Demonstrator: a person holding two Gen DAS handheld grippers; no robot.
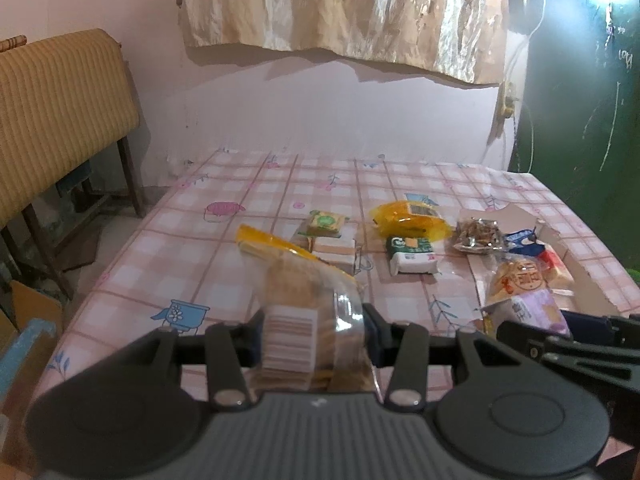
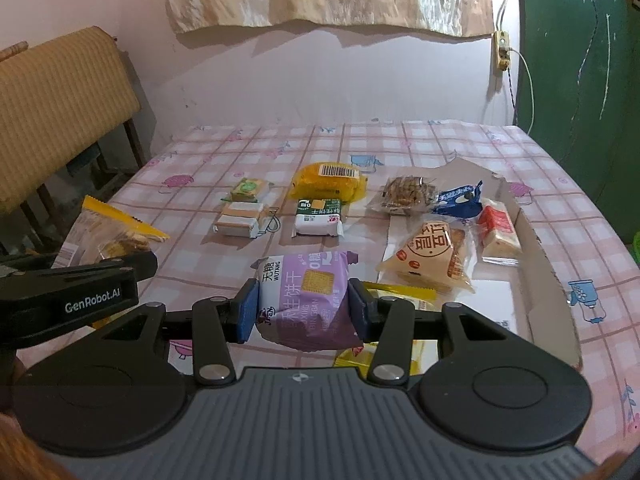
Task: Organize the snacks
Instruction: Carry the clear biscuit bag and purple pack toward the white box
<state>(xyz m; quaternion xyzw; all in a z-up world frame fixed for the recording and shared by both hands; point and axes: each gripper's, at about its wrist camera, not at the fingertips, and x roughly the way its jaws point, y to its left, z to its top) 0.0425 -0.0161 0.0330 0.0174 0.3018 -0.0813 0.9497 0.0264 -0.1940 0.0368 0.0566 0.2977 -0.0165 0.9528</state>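
My left gripper (image 1: 312,338) is shut on a clear yellow-edged biscuit pack (image 1: 298,300), held above the near table edge; the same pack (image 2: 112,232) shows at the left of the right wrist view. My right gripper (image 2: 304,312) is shut on a purple biscuit packet (image 2: 306,300), lifted over the checked tablecloth (image 2: 208,160). Loose snacks lie further back: a yellow bag (image 2: 330,182), a green-and-white packet (image 2: 318,218), a small green packet (image 2: 248,190) and a white wrapped pack (image 2: 240,222).
A flat cardboard sheet (image 2: 516,280) on the right carries an orange triangular pack (image 2: 434,258), a red-white pack (image 2: 498,230), a blue pack (image 2: 460,200) and a clear nut bag (image 2: 408,194). A chair (image 1: 60,112) stands left; a green door (image 2: 580,60) right.
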